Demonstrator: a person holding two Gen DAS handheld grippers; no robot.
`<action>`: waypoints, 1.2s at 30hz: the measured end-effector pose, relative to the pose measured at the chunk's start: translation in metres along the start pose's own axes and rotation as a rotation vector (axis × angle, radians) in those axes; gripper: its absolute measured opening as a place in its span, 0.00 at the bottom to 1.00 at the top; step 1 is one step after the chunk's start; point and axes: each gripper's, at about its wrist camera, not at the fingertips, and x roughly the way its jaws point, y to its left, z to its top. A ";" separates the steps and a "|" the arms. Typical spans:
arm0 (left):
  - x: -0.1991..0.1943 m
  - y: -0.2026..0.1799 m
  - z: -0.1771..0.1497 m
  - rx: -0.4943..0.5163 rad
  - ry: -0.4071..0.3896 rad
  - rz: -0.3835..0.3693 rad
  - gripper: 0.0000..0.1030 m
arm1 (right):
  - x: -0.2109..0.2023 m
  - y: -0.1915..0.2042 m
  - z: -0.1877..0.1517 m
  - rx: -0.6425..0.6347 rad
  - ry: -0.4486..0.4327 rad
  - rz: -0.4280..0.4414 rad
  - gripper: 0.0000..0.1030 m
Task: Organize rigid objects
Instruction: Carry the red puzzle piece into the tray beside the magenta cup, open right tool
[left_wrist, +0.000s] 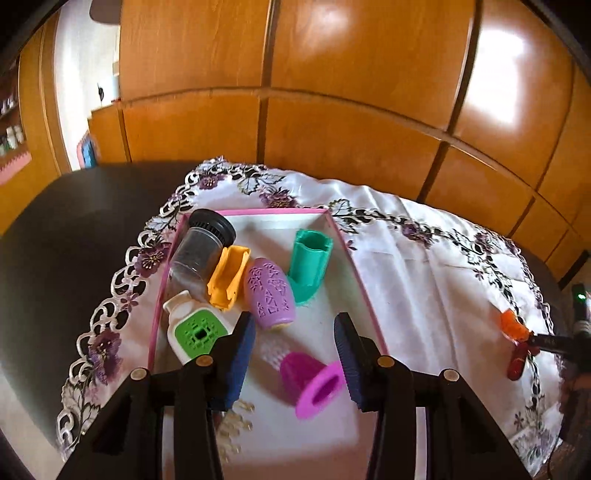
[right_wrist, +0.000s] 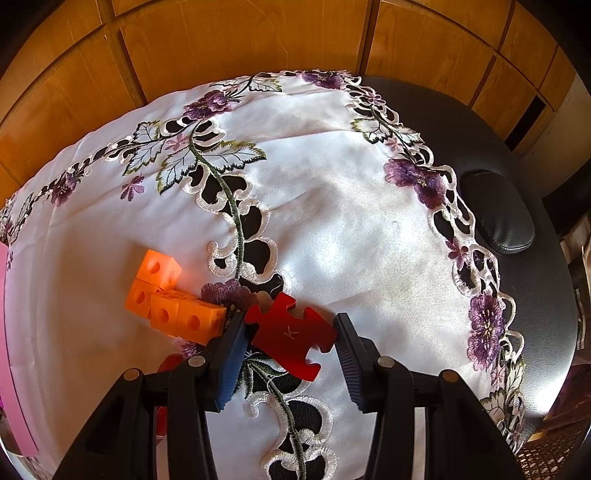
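We hold the right gripper (right_wrist: 290, 338) wide around the red puzzle piece (right_wrist: 290, 332), flat on the embroidered cloth (right_wrist: 332, 206), orange cubes (right_wrist: 170, 299) at its nine o'clock, presumably to lift it next; our left gripper (left_wrist: 295, 336) hangs wide and empty over the pink-rimmed tray (left_wrist: 360, 273), where the magenta cup (left_wrist: 314, 384) lies tipped, perhaps touching one finger.
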 end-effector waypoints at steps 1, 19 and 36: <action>-0.004 -0.002 -0.002 0.006 -0.005 0.001 0.45 | 0.000 0.000 0.000 -0.001 0.000 -0.001 0.46; -0.028 -0.001 -0.031 0.012 0.003 0.003 0.50 | -0.001 0.000 0.000 -0.006 -0.004 -0.001 0.46; -0.049 0.079 -0.046 -0.134 -0.007 0.129 0.50 | -0.025 0.000 0.004 0.004 -0.126 0.027 0.46</action>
